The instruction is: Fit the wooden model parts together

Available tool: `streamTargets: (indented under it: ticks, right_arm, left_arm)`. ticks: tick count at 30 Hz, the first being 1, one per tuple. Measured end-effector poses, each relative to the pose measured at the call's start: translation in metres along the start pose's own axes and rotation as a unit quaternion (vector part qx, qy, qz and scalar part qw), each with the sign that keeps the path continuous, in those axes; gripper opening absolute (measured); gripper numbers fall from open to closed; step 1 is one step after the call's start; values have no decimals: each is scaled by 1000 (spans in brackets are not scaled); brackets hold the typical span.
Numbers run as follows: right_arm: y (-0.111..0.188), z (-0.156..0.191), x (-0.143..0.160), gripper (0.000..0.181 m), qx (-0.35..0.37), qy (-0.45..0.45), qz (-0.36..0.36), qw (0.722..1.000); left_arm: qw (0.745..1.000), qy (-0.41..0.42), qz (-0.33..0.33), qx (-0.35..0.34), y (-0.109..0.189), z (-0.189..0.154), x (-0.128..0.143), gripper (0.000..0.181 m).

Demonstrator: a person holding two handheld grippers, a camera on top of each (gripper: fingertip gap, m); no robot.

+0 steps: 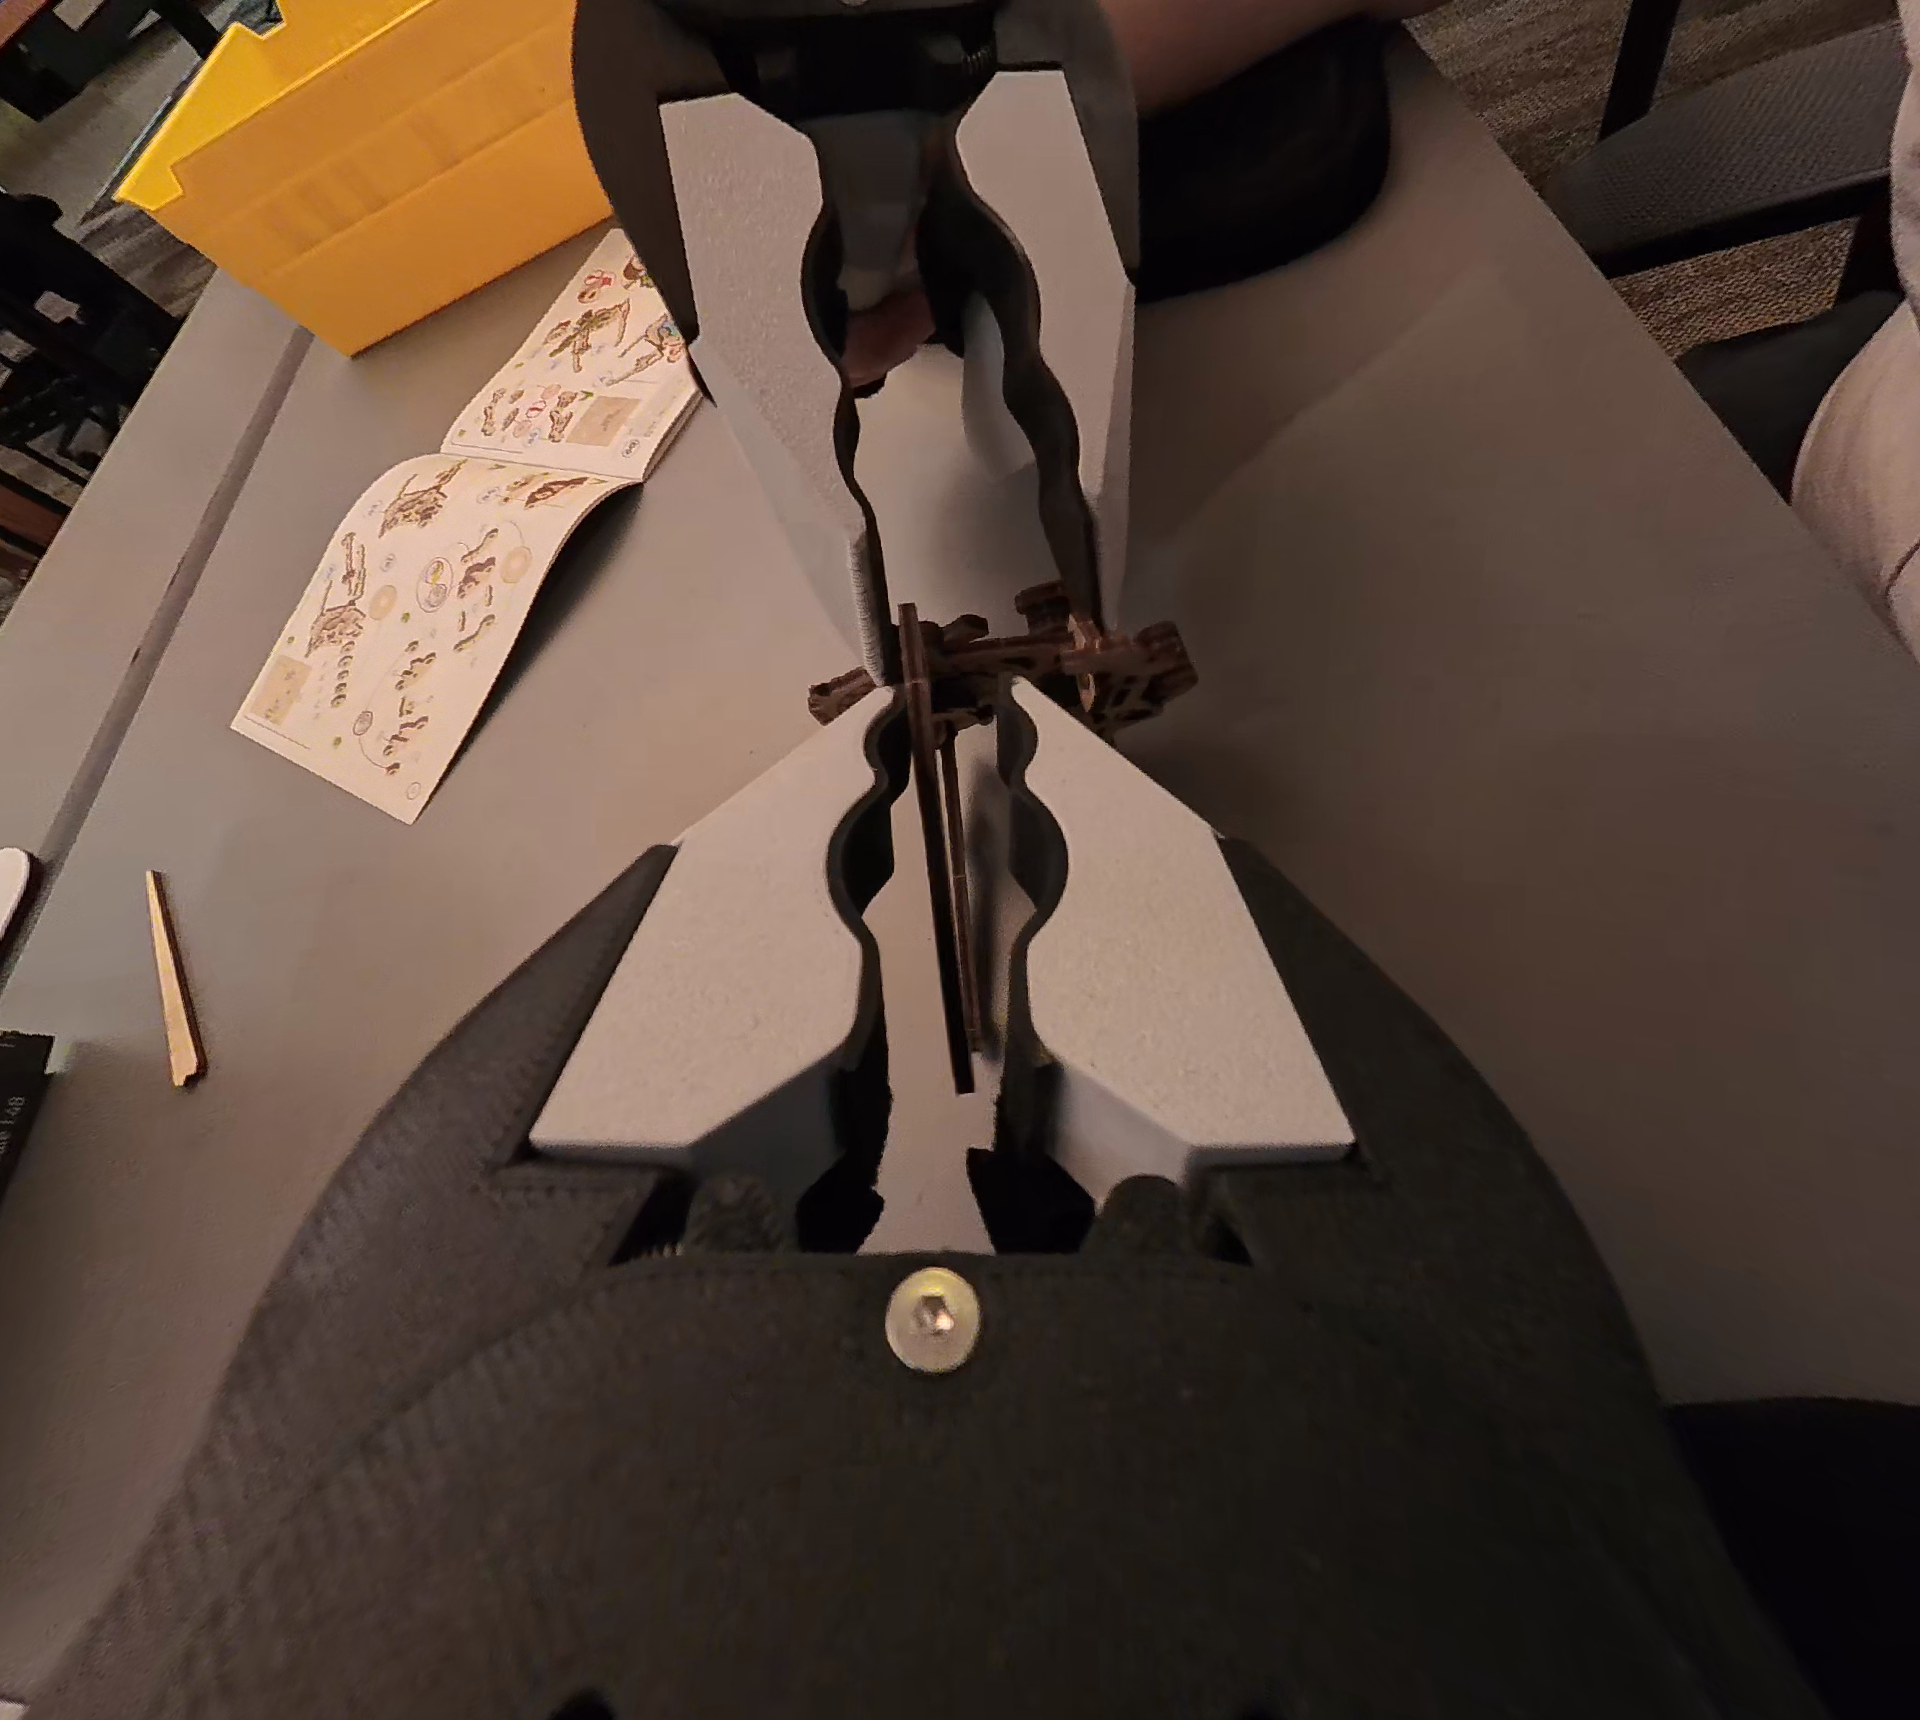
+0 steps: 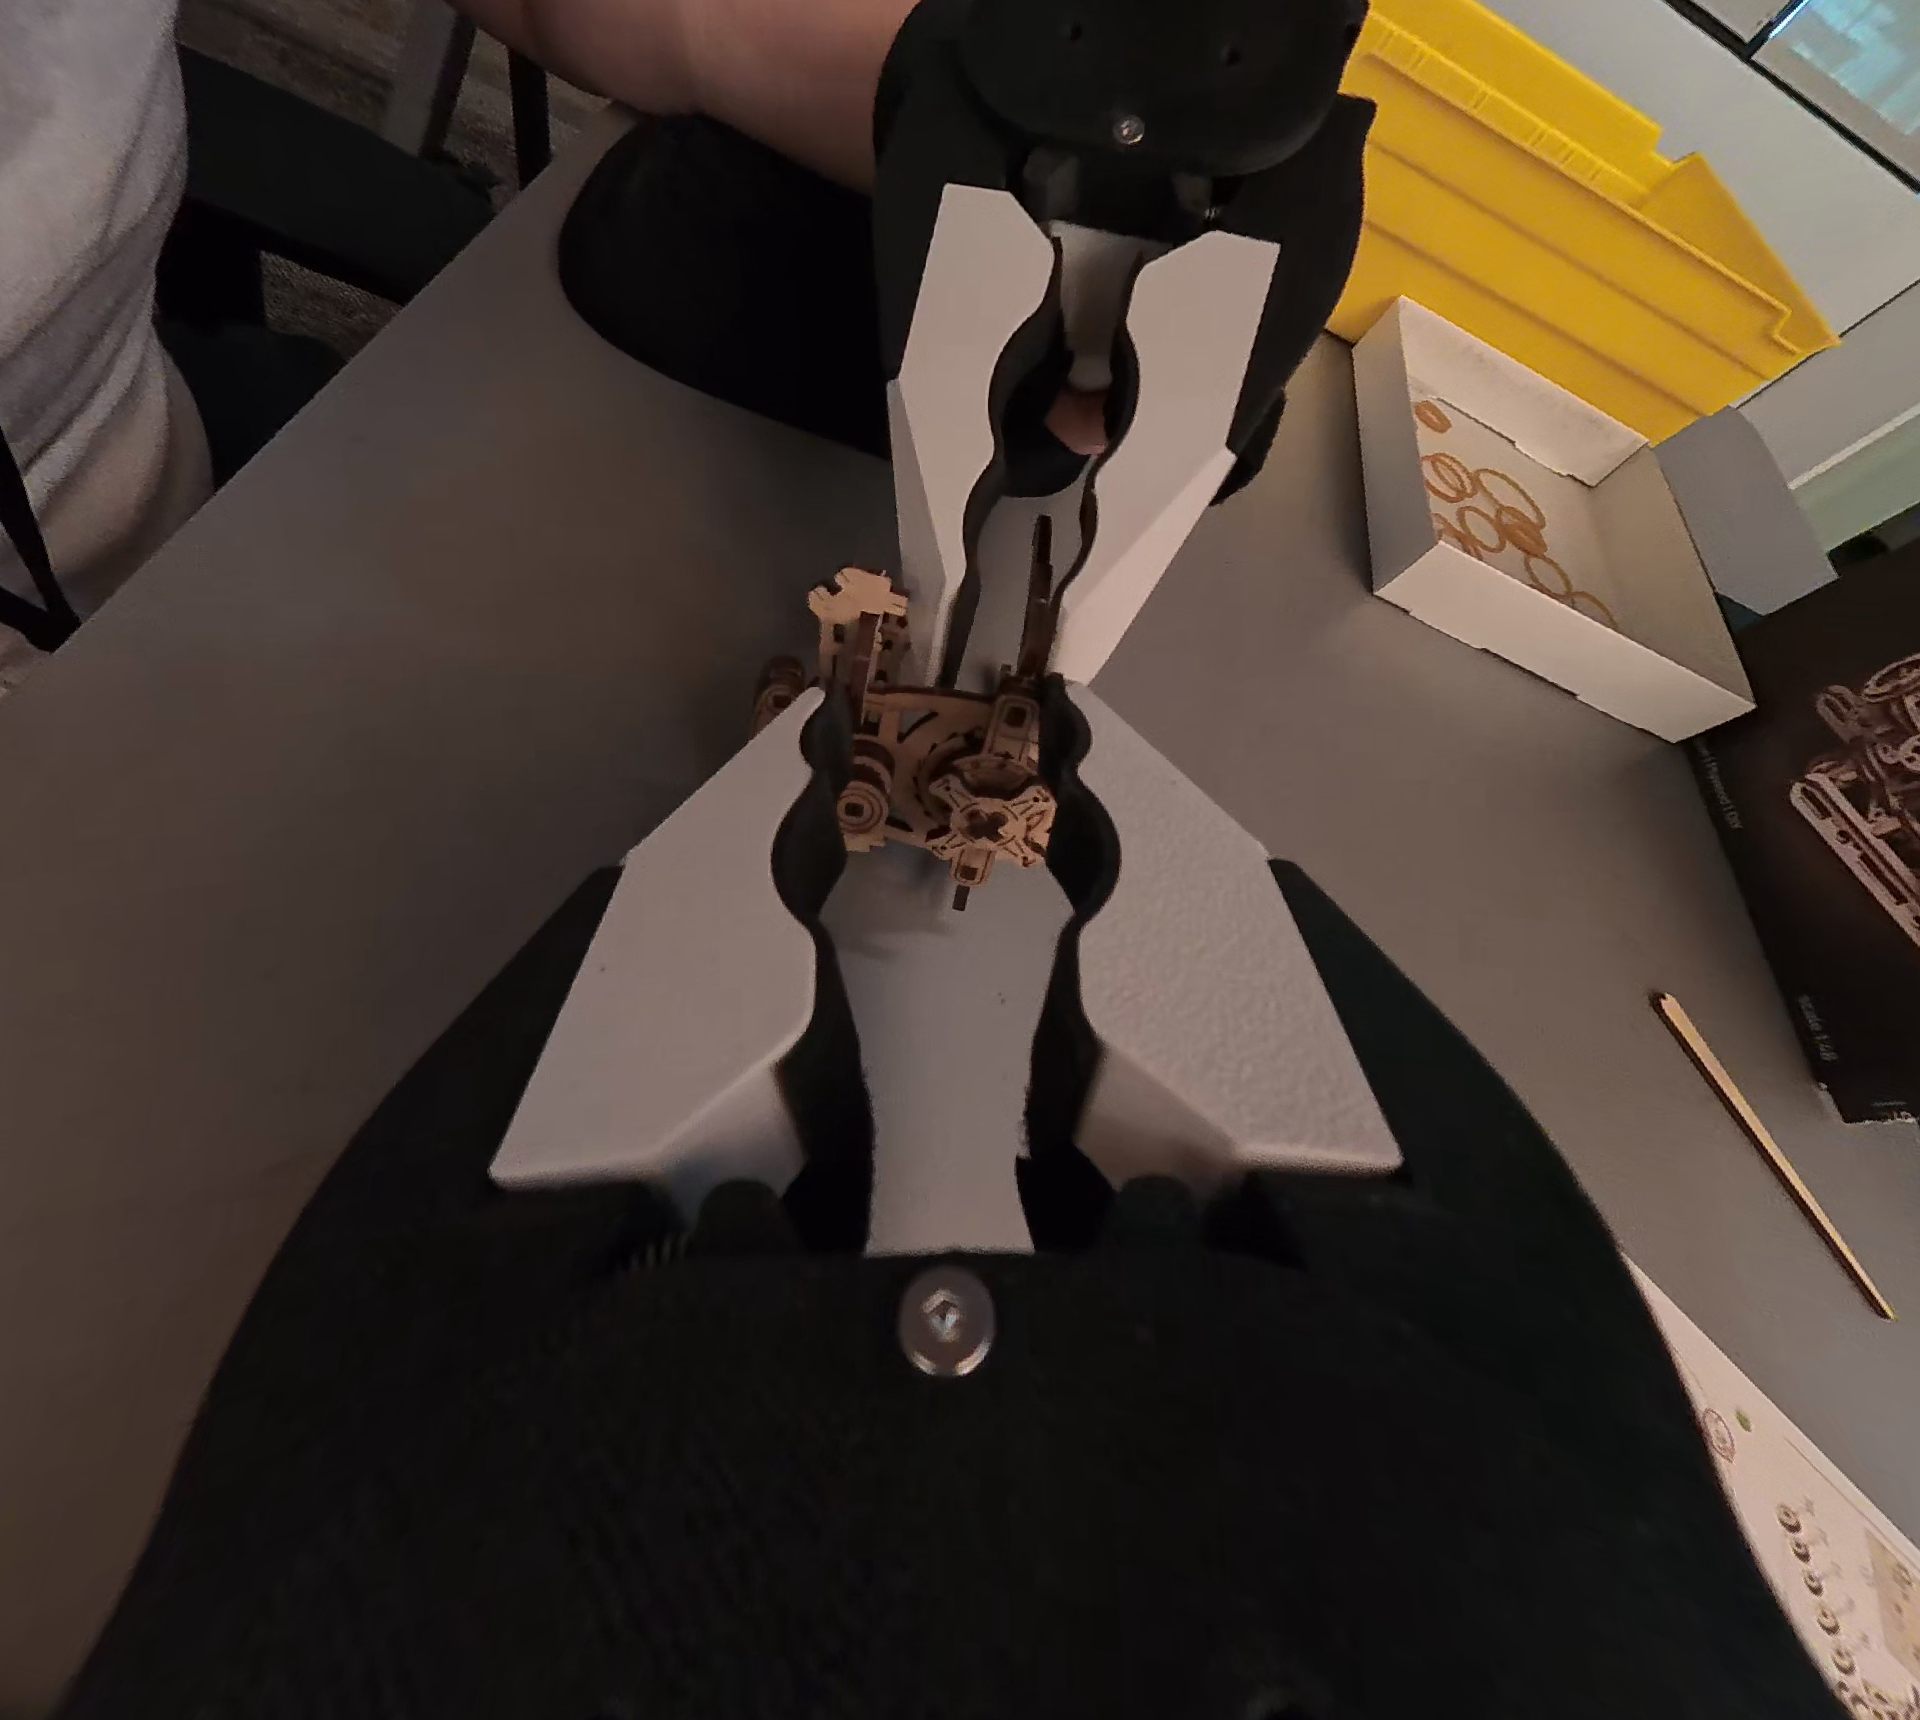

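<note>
My right gripper (image 2: 940,714) is shut on a small light wooden model assembly (image 2: 935,787) with gear-like parts, held above the grey table (image 2: 312,735). My left gripper (image 1: 940,704) is shut on a thin flat dark wooden part (image 1: 940,891), seen edge-on between its fingers. The two grippers meet tip to tip. The flat part's front end touches the assembly (image 1: 1049,662). In the left wrist view the right gripper (image 1: 987,631) points toward me. In the right wrist view the left gripper (image 2: 1003,652) holds the flat part (image 2: 1039,579) upright behind the assembly.
A yellow bin (image 1: 395,112) stands at the table's far side. An open instruction booklet (image 1: 468,548) and a wooden stick (image 1: 171,984) lie nearby. A white box of wooden rings (image 2: 1507,527), a dark model box (image 2: 1849,839) and a black round object (image 2: 707,268) are also there. My two grippers' fingertips are within a few centimetres of each other. Both grippers' tips are roughly 15 centimetres from the black round object (image 2: 707,268).
</note>
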State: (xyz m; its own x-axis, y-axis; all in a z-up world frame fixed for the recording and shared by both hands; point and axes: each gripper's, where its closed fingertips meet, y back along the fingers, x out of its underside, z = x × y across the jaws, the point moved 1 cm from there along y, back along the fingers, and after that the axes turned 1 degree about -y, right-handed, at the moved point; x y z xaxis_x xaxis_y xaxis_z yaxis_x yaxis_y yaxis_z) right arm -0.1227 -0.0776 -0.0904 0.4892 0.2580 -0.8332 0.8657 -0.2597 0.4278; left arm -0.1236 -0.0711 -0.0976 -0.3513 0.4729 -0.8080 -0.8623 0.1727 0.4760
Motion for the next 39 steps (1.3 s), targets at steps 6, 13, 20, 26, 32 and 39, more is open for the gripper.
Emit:
streamTargets:
  ticks: [6,13,20,26,32,39]
  right_arm:
    - [0,0,0,36,-1,-2,-1,1000]
    - [0,-3,1,37,-4,-37,-7,999]
    - [1,-6,0,37,-15,-86,-18,996]
    - [0,-7,0,35,-13,-89,-18,996]
    - [0,-4,-2,35,-8,-62,-11,998]
    - [1,-4,-2,34,-10,-62,-11,998]
  left_arm:
    - [1000,0,0,0,0,0,0,13]
    - [1000,8,5,-2,-2,1,2,18]
    - [1000,4,8,-8,-3,2,3,18]
    - [1000,2,10,-12,-2,3,3,18]
    - [1000,-3,7,-12,-2,2,2,15]
    - [1000,-6,8,-12,-1,2,1,15]
